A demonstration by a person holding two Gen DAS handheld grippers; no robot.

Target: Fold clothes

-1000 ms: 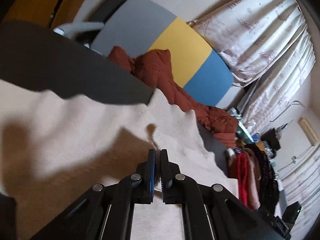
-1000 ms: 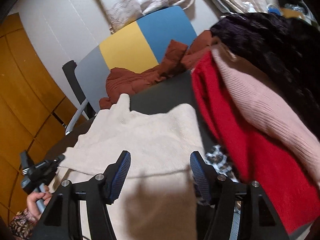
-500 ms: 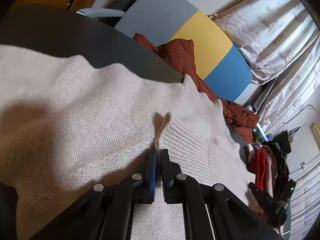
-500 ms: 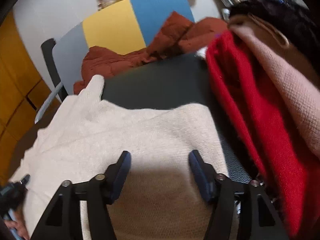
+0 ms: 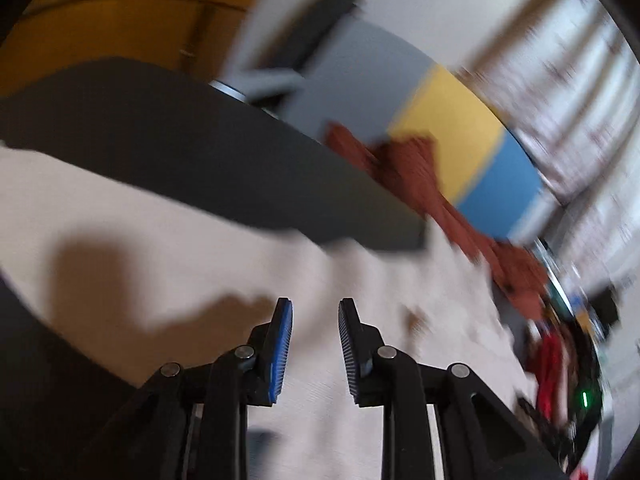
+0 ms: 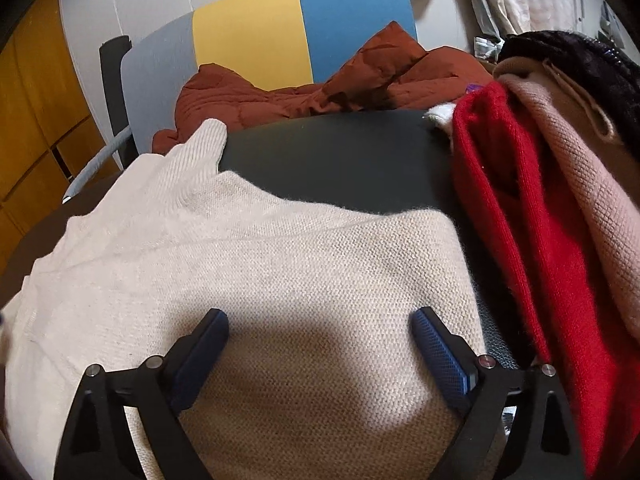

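Observation:
A cream knitted sweater (image 6: pixel 280 264) lies spread on a dark table (image 6: pixel 340 156), one sleeve reaching toward the far edge. My right gripper (image 6: pixel 318 328) hovers low over the sweater's near part, jaws wide open with nothing between them. In the blurred left wrist view the same cream sweater (image 5: pixel 160 248) covers the dark table (image 5: pixel 180 152). My left gripper (image 5: pixel 315 320) is above it, partly open, its blue pads (image 5: pixel 282 344) holding nothing.
A pile of clothes crowds the table's right side: a red sweater (image 6: pixel 532 220), a pink knit (image 6: pixel 588 184) and a black fuzzy garment (image 6: pixel 580 60). Behind the table stands a grey, yellow and blue chair (image 6: pixel 276 32) with a rust-brown quilted garment (image 6: pixel 328 84) on it.
My left gripper was shut on a fold of the cream sweater; it has opened, let go and swung away fast. The right gripper came lower over the sweater, still open.

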